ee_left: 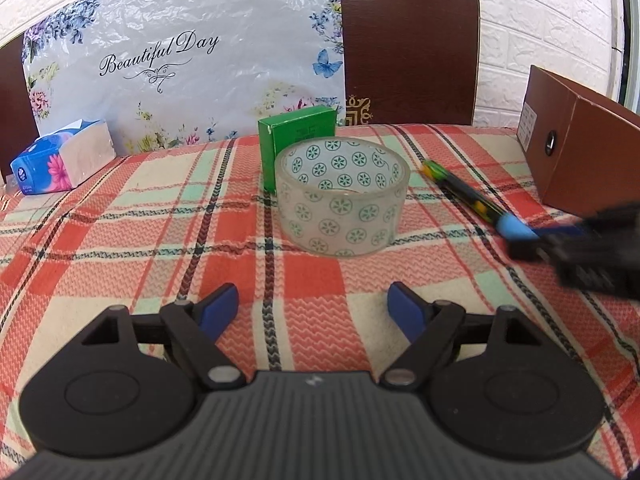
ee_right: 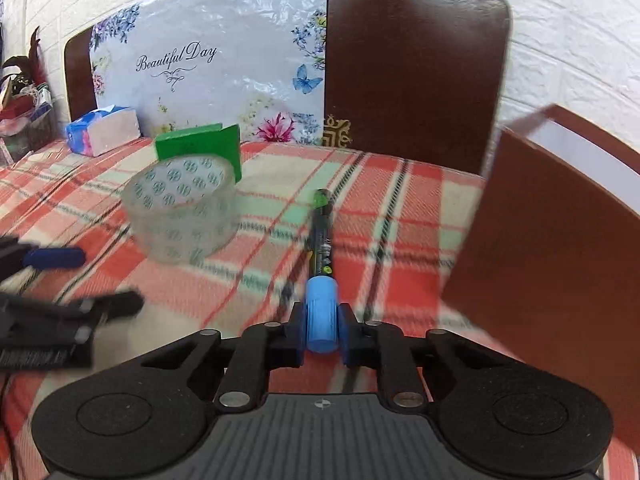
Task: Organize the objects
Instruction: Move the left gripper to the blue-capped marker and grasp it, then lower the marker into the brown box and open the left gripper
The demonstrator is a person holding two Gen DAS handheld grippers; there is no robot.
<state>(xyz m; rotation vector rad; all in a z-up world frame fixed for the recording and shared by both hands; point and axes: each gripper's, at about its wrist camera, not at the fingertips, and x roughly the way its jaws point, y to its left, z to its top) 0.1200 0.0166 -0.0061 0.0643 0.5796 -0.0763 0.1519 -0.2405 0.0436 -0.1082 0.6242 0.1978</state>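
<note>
A roll of clear tape [ee_left: 343,197] with green flower prints lies on the plaid tablecloth [ee_left: 160,240], with a small green box [ee_left: 295,140] standing right behind it. My left gripper [ee_left: 314,310] is open and empty, a short way in front of the tape. My right gripper [ee_right: 321,326] is shut on the blue end of a black marker [ee_right: 322,236] with a green tip, which points away over the cloth. In the left wrist view the marker [ee_left: 468,192] and the blurred right gripper [ee_left: 532,240] are at the right. The tape [ee_right: 182,212] and green box [ee_right: 200,146] are at the left in the right wrist view.
A brown cardboard box [ee_left: 576,152] stands at the right edge, open-topped in the right wrist view [ee_right: 560,248]. A blue tissue pack [ee_left: 60,160] lies at the far left. A floral plastic bag [ee_left: 180,60] and dark chair backs [ee_left: 408,40] stand behind the table.
</note>
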